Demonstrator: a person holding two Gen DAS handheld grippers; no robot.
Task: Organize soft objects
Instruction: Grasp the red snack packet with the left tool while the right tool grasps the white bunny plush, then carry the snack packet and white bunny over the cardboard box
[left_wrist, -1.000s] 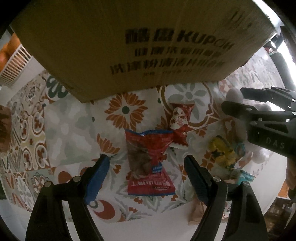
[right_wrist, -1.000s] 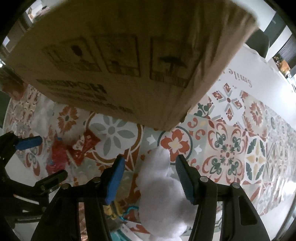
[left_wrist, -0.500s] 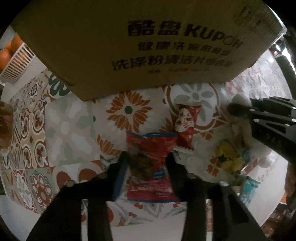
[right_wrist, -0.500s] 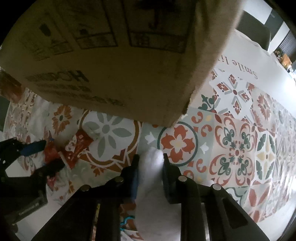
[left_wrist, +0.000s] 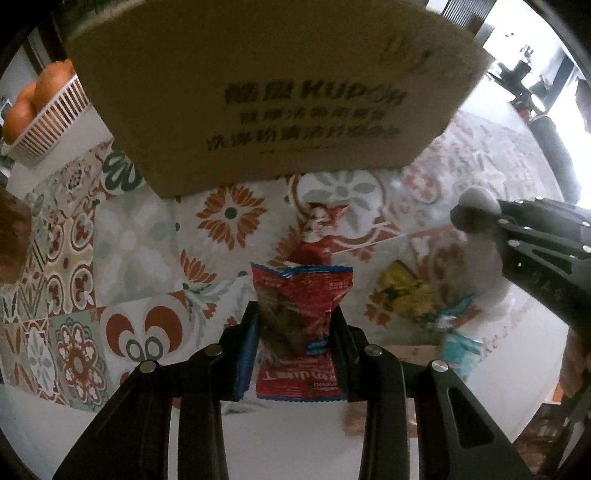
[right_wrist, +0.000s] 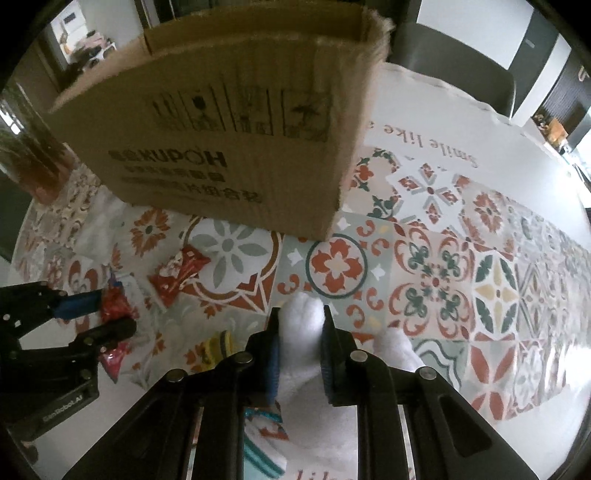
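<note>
Left gripper (left_wrist: 295, 325) clamped on a red snack packet (left_wrist: 299, 317), right gripper (right_wrist: 299, 343) clamped on a white plush toy (right_wrist: 301, 325), both before a cardboard box (right_wrist: 229, 147), jaws having just closed on them

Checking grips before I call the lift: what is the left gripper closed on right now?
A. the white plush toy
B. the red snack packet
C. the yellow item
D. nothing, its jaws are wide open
B. In the left wrist view the left gripper has its pads pressed on the sides of the red snack packet; the white plush toy is in the right gripper.
</note>
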